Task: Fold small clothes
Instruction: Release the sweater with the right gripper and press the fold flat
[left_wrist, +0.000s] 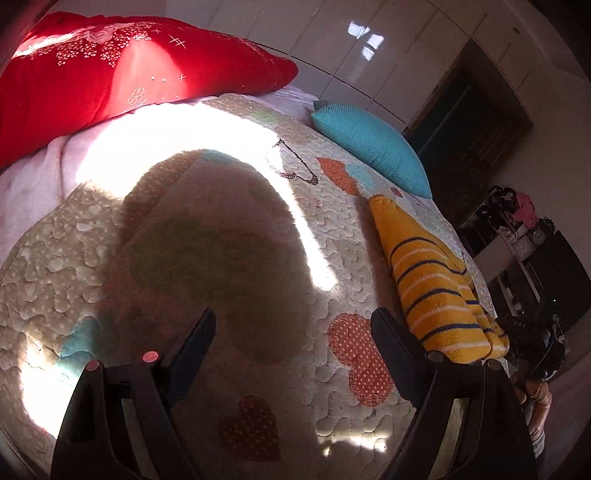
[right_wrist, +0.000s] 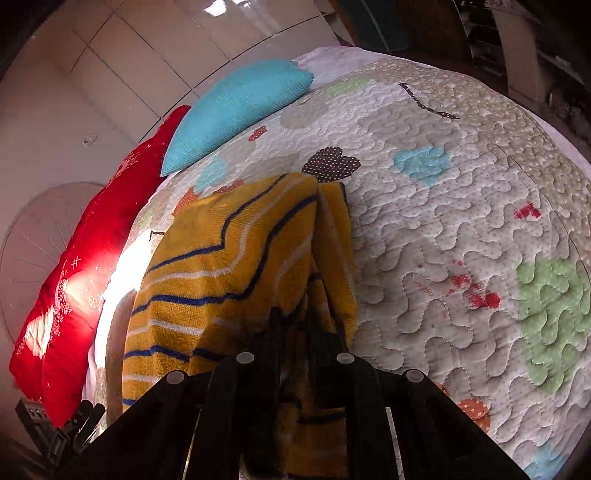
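Observation:
A yellow knit garment with blue and white stripes (left_wrist: 428, 277) lies on the quilted bedspread (left_wrist: 229, 206), to the right in the left wrist view. My right gripper (right_wrist: 295, 317) is shut on the near edge of this garment (right_wrist: 236, 266) and holds it folded over; it shows at the right edge of the left wrist view (left_wrist: 532, 339). My left gripper (left_wrist: 291, 325) is open and empty above the quilt, left of the garment, with nothing between its fingers.
A red pillow (left_wrist: 122, 70) and a teal cushion (left_wrist: 373, 144) lie at the head of the bed against white wardrobe doors (left_wrist: 354, 44). Bright sunlight and my shadow fall on the quilt. Dark furniture (left_wrist: 517, 236) stands beyond the bed's right side.

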